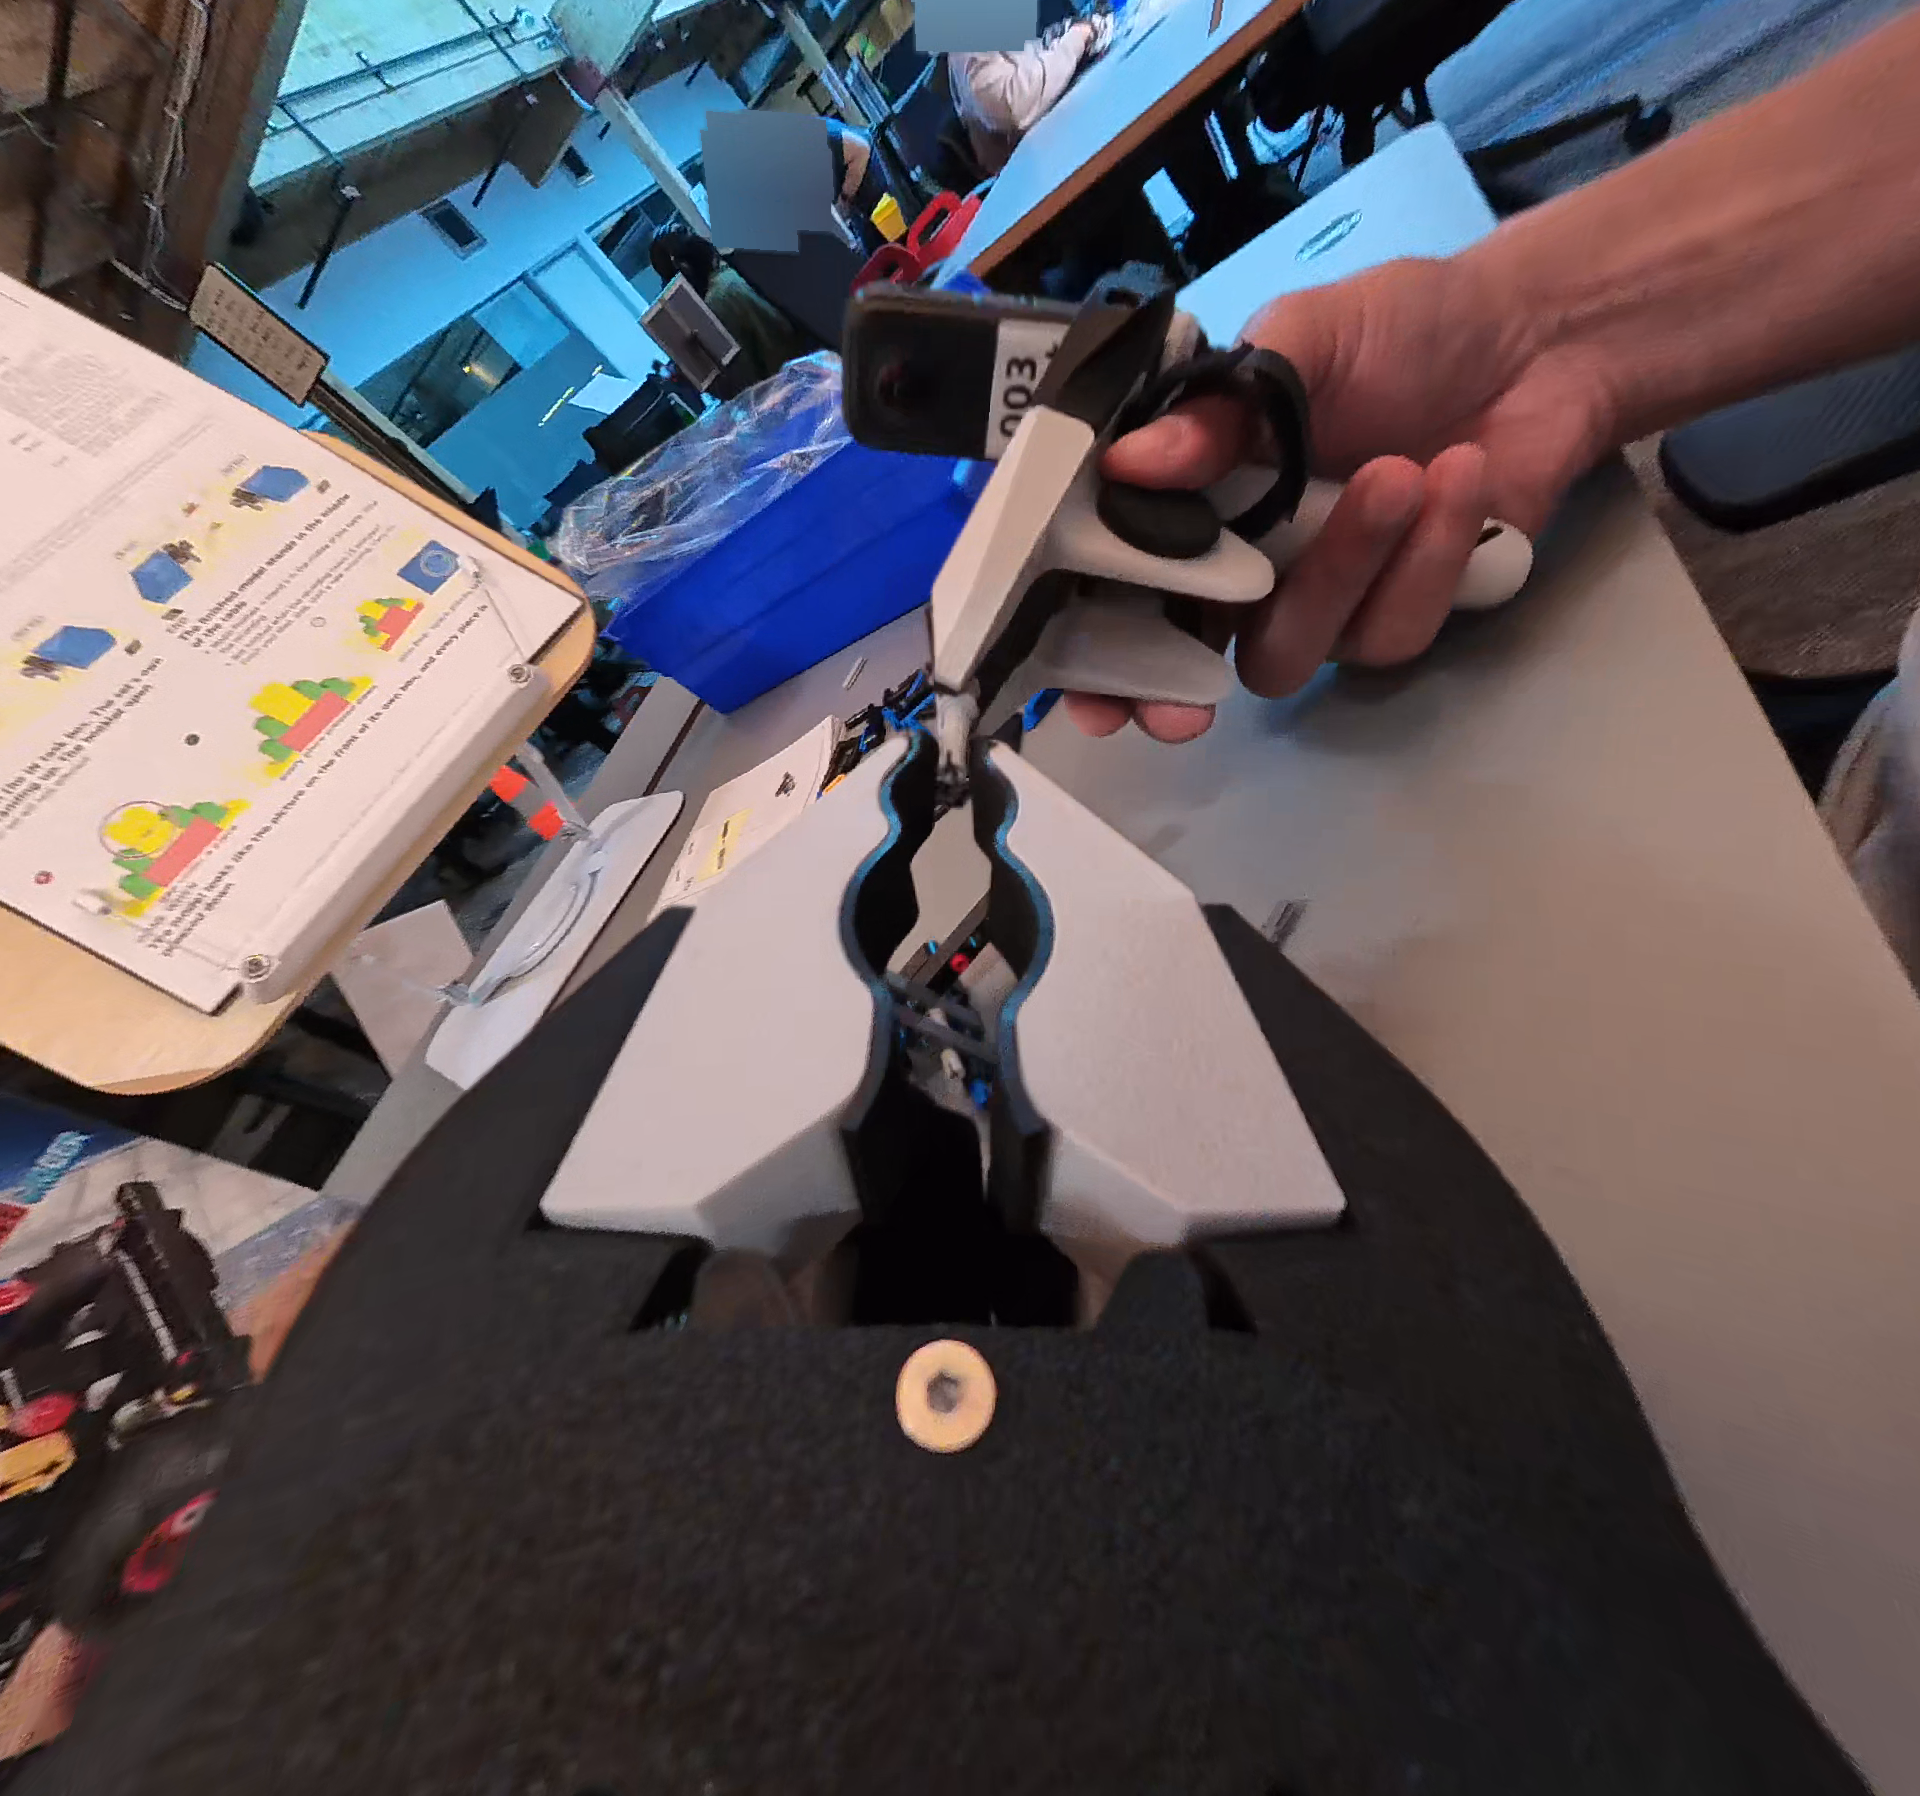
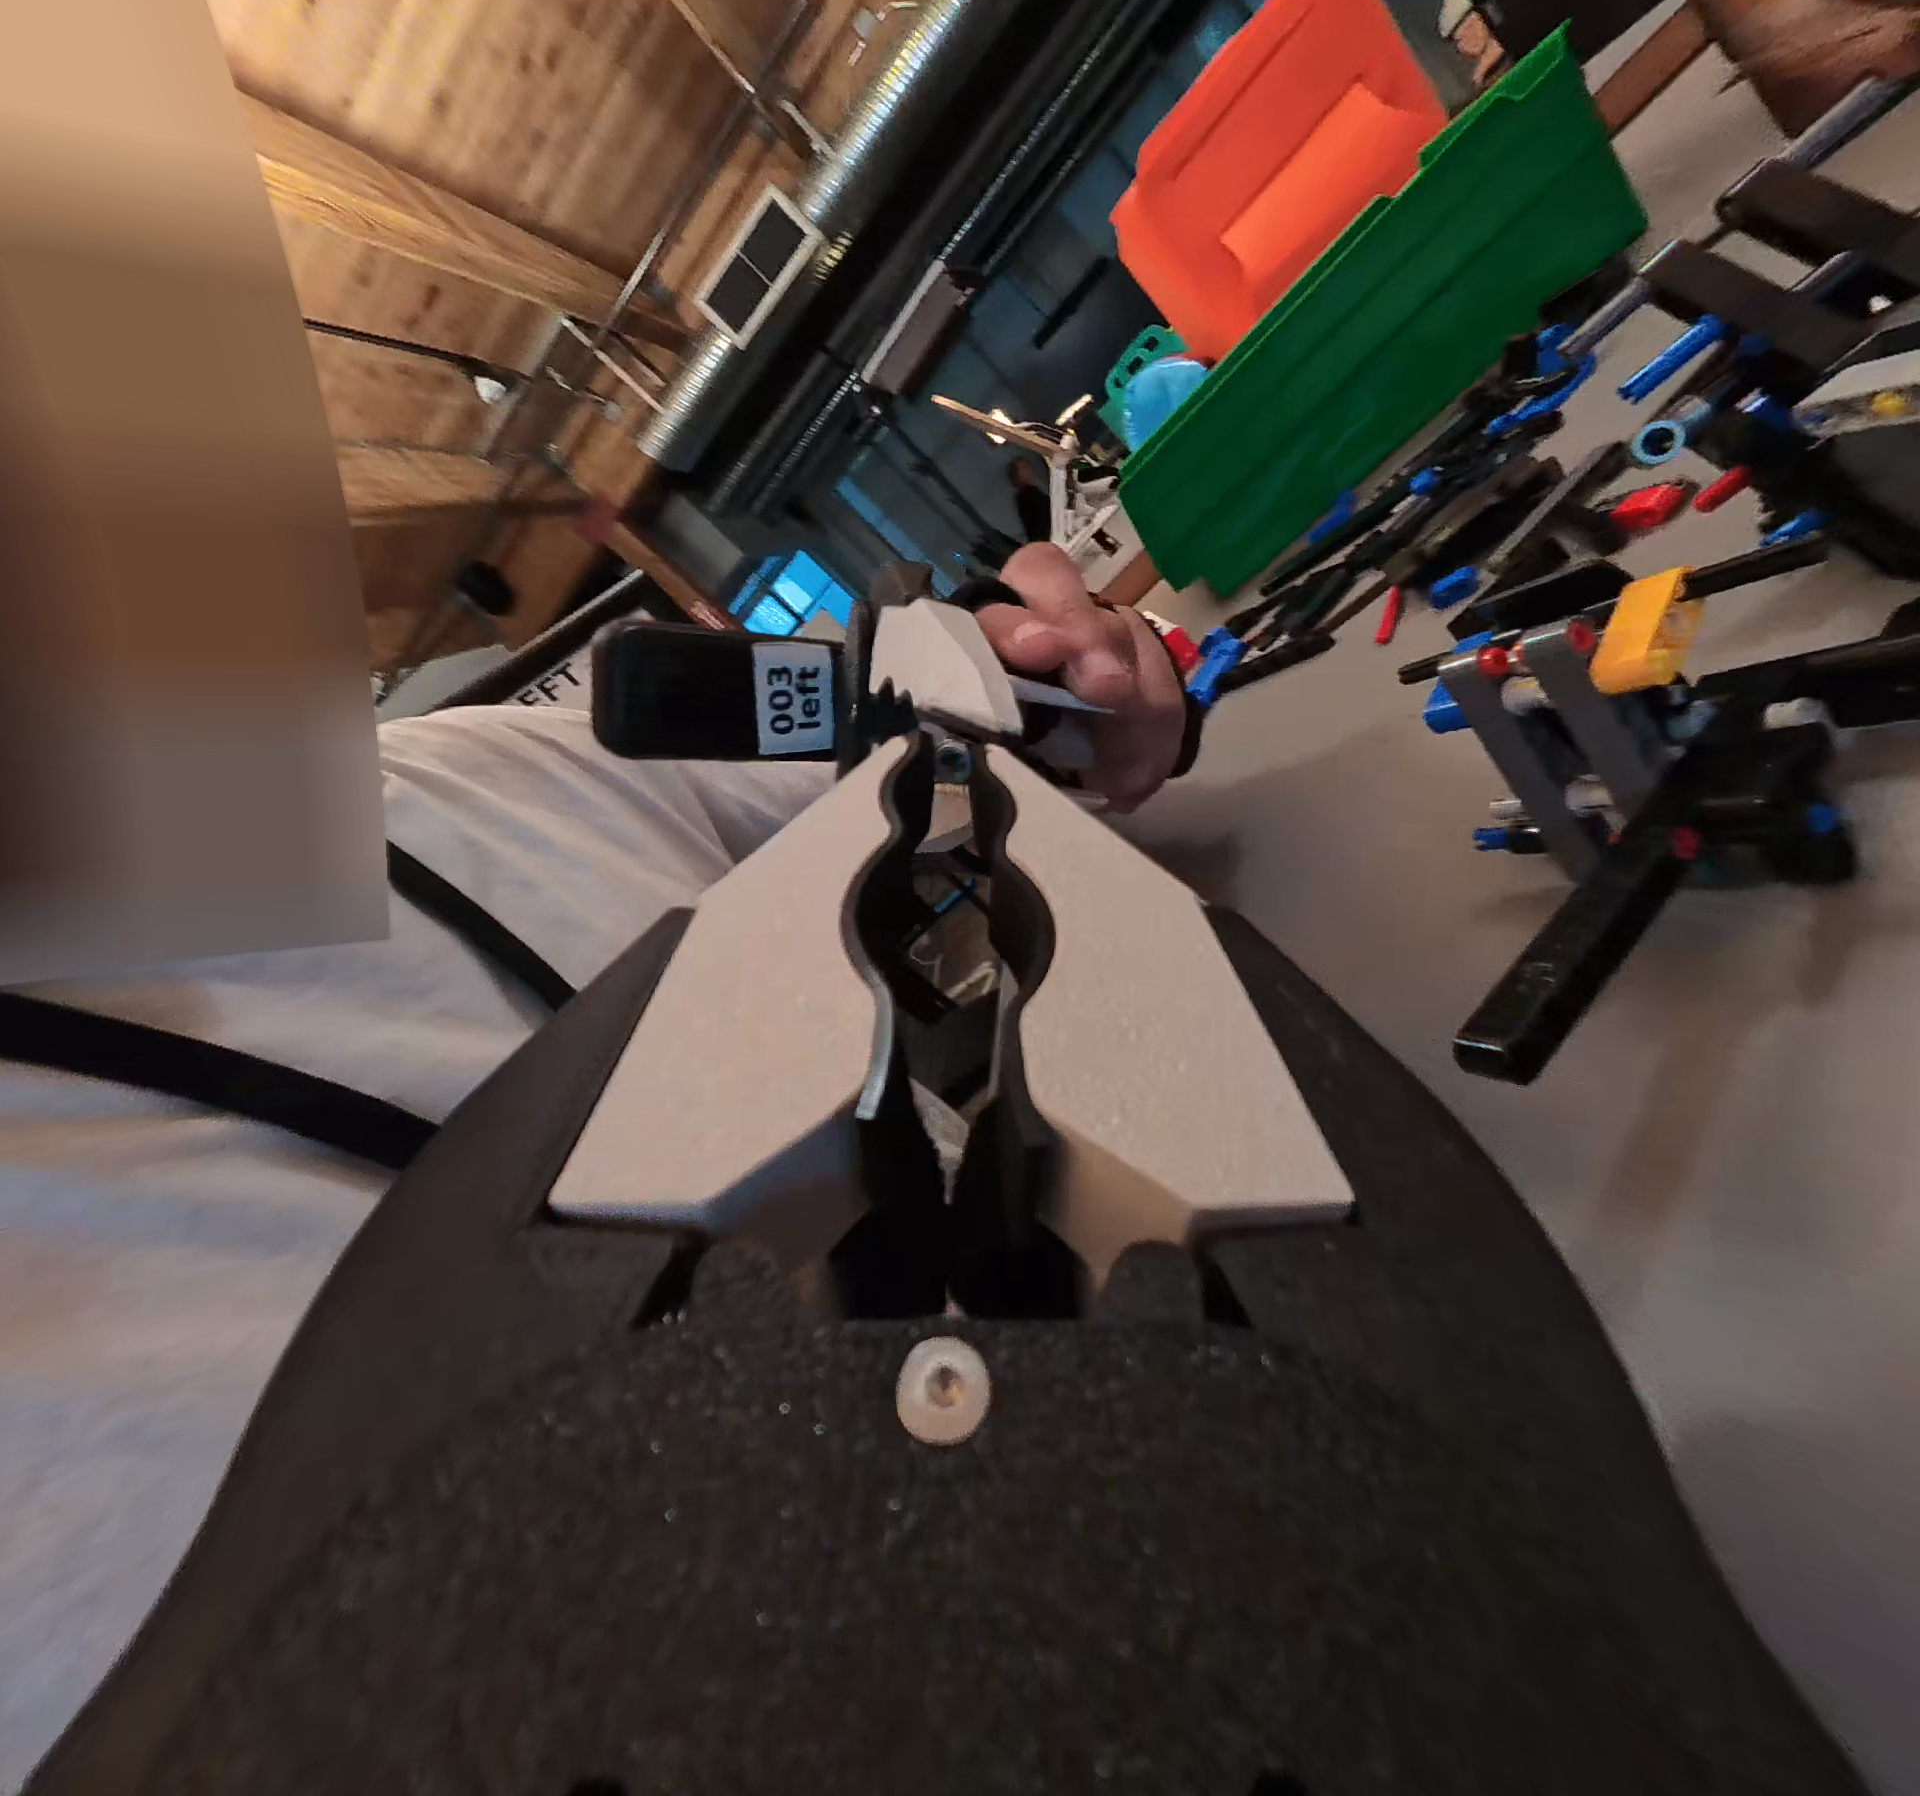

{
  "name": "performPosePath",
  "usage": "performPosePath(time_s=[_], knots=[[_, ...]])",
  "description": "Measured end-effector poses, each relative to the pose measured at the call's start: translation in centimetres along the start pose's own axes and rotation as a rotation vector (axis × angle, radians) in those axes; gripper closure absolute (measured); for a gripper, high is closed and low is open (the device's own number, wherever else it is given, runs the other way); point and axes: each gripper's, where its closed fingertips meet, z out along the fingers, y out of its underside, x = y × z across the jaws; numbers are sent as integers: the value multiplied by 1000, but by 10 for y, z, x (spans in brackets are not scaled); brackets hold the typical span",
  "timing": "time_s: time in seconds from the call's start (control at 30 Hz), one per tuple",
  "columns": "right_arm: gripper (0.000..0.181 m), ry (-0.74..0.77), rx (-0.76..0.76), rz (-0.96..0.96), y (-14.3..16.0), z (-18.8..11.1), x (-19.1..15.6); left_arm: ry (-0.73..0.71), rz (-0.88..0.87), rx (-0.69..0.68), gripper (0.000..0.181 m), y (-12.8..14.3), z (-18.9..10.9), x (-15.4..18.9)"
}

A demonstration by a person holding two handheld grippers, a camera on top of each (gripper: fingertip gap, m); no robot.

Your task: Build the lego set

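Left hand-held gripper [image 1: 948, 770]: low centre of your left wrist view; its two pale fingers are pressed nearly together at the tips, and whether they pinch anything you cannot tell.
Right hand-held gripper [image 2: 948, 770]: low centre of your right wrist view; fingertips likewise close together, grip contents unclear.
Meeting point: in the left wrist view the tip of the right hand-held gripper comes down from the upper right and touches the tips of your left one; a small pale piece [image 1: 954, 720] sits right at that junction.
Your right hand [image 1: 1382, 499]: wrapped round the white handle, right of centre in the left wrist view.
Your left hand [image 2: 1091, 666]: just above the fingertips in the right wrist view, holding the other tool with its black camera.
Lego set: the partly built grey, black and yellow model [image 2: 1621, 728] stands on the tabletop at the right of the right wrist view, well apart from the fingertips.
Loose pieces [image 2: 1455, 499]: blue, black and red parts scattered beyond the model, toward the upper right.
Tabletop [image 1: 1507, 915]: plain grey, filling the right side of the left wrist view.
Instruction sheet [image 1: 239, 624]: on a tilted board, left edge.
Blue bin [image 1: 790, 562]: past the fingertips, with clear plastic on it.
Green bin [image 2: 1382, 323]: upper right, an orange bin [image 2: 1278, 157] behind it.
Room: wooden ceiling, metal ducting, further desks with people.
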Motion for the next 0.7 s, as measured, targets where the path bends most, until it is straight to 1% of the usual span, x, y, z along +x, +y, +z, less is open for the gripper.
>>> performPosePath(time_s=[0.13, 0.23, 0.33, 0.37, 0.47, 0.7], knots=[[176, -32, 35, 34, -5, 0, -1, 11, -69, 60, 177, -8, -4, -4], [176, -52, 54, 50, -8, -2, -2, 32, -95, 64, 169, -9, -4, -4], [176, -56, 34, 43, -5, 2, -3, 44, -110, 74, 166, -10, -5, -2], [176, -52, 30, 43, -4, 4, -3, 39, -114, 82, 167, -12, -5, -2], [176, -73, 25, 51, -2, 8, -5, 39, -117, 89, 176, -15, -6, -2], [173, -108, 16, 72, -1, 6, -9, 57, -143, 73, 177, -16, -7, -4]])
